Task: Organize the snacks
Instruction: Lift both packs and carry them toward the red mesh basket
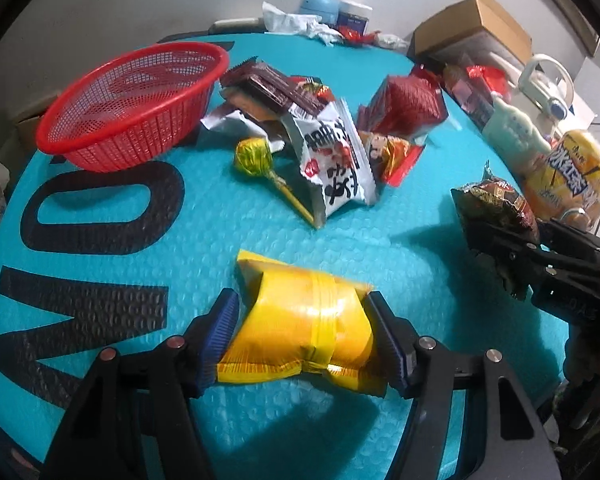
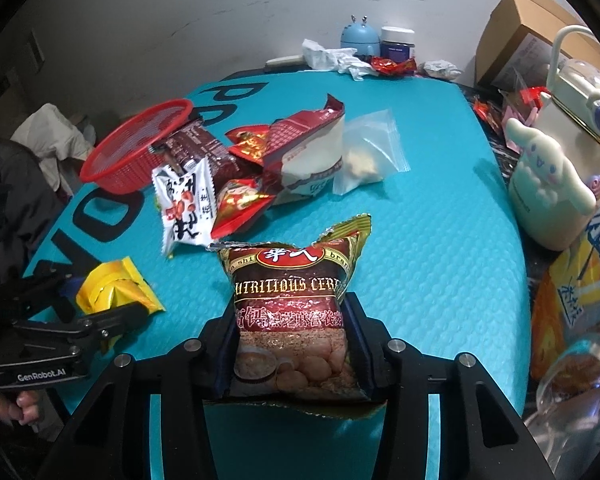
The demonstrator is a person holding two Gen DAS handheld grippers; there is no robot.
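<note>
Bright overhead light, hard shadows, fisheye-warped dark edges.

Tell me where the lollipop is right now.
In the left wrist view the lollipop lies on the teal mat, just right of the red basket, against the white packet in the snack pile.

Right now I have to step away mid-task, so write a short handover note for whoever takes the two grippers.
Left gripper: shut on the yellow packet, low over the teal mat.
Right gripper: shut on the dark red cereal packet.
Red basket: looks empty, at the far left of the mat.
Loose pile beside the basket: white, brown and red packets, a lollipop, a clear zip bag.
Done: two packets gripped, apparently none binned.
Left: probably drop both in the basket, then clear the pile.
</note>
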